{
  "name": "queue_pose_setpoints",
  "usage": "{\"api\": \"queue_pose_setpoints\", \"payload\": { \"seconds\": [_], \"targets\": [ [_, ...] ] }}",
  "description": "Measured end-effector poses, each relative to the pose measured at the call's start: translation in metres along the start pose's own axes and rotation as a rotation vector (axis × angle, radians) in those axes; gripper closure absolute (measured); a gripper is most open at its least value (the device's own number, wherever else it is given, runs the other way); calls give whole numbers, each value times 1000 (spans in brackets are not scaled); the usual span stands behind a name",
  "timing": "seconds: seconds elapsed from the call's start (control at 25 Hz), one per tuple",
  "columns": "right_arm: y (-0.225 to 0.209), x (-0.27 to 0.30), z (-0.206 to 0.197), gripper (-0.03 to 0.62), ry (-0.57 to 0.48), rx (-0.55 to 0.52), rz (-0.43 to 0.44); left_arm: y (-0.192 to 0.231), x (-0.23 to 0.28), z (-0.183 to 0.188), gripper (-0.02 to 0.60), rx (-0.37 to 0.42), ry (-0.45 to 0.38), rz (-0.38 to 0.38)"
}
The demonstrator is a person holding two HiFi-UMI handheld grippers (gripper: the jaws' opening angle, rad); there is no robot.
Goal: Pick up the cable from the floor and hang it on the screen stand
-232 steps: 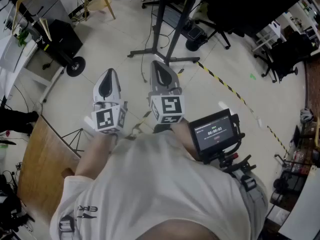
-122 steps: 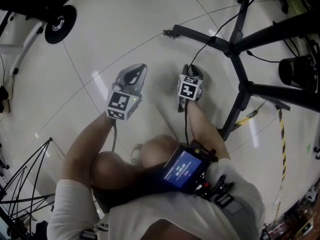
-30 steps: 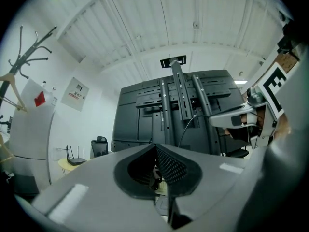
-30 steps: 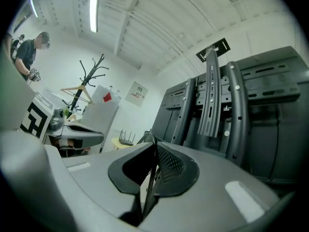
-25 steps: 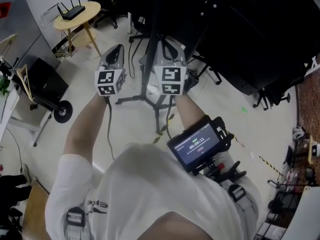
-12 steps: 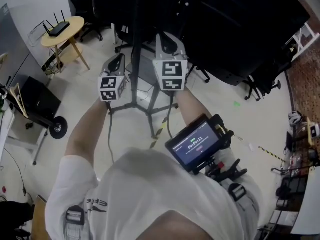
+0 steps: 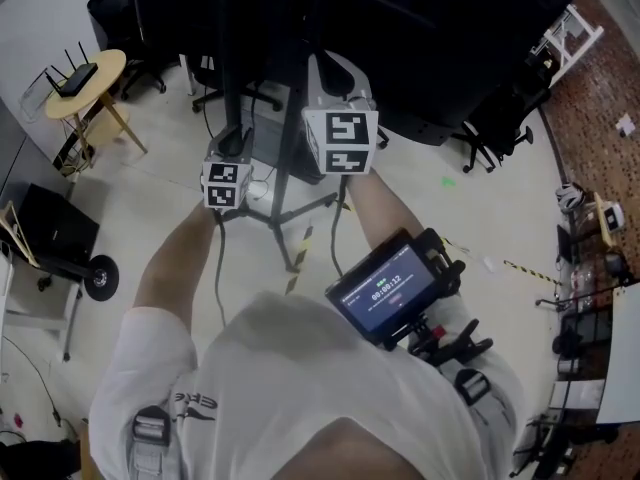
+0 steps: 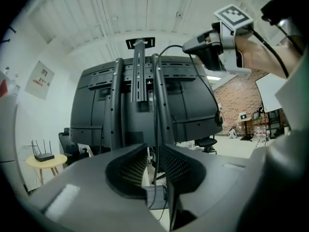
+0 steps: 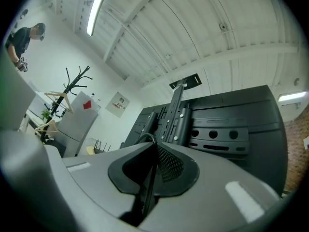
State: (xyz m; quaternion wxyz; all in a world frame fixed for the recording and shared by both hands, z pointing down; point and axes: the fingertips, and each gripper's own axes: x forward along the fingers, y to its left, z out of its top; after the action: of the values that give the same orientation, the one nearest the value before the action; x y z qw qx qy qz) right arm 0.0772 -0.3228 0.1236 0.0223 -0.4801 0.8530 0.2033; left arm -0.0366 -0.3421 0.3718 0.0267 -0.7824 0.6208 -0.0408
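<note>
At left, L gripper [image 8: 153,153] fingers are opening w/ the cable [image 8: 155,124] running loose btwn them, near the screen stand [image 8: 138,76] uprights. At right, R gripper [image 9: 155,151] fingers are clamped on the cable, held higher.

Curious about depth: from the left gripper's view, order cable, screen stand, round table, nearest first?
1. Cable, between the left gripper's opening jaws.
2. Screen stand, straight ahead.
3. Round table, far left.
</note>
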Motion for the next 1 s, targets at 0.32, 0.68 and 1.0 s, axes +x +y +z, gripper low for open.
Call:
{"api": "queue_pose_setpoints", "payload": {
  "seconds": [0.32,0.68,1.0],
  "targets": [
    [-23,-7,13,562,-13,-9,-49,-18,33,-27,439,43,58,-60],
    [-48,-21,29,562,-46,-33,-94,-36,68,-65,437,40,121,-86],
    [-66,-30,36,562,-55,-51,-142,-46,83,-68,460,20,114,-103]
  ]
}}
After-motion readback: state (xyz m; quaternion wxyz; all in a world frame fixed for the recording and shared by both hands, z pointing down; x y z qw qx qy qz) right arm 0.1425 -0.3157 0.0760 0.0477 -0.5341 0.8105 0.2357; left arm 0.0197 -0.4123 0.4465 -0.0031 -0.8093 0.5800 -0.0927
